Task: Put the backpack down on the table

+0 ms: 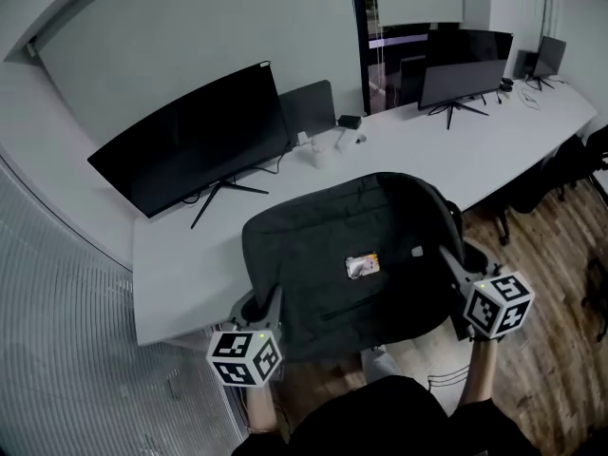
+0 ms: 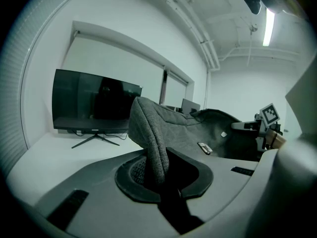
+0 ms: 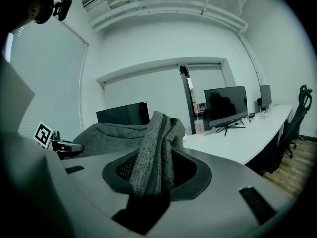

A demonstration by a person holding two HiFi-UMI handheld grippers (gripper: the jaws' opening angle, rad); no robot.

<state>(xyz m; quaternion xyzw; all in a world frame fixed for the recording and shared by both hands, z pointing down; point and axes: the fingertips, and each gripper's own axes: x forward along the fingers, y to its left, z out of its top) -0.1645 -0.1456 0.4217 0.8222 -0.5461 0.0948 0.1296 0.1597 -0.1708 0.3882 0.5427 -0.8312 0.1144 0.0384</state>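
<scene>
A dark grey fabric backpack (image 1: 347, 264) hangs flat between my two grippers, partly over the front edge of the long white table (image 1: 190, 259). My left gripper (image 1: 263, 309) is shut on the backpack's left edge, whose grey cloth (image 2: 151, 143) runs down between the pads. At the bag's right side my right gripper (image 1: 448, 259) is shut on a thick fold of cloth and zipper (image 3: 157, 155). A small tag (image 1: 362, 266) sits on the bag's upper face. The bag hides both grippers' fingertips in the head view.
A wide black monitor (image 1: 199, 141) stands on the table behind the backpack, and a second monitor (image 1: 463, 65) stands farther right. Small items (image 1: 323, 150) lie near the table's back edge. Dark chairs (image 1: 570, 164) stand on the wood floor at the right.
</scene>
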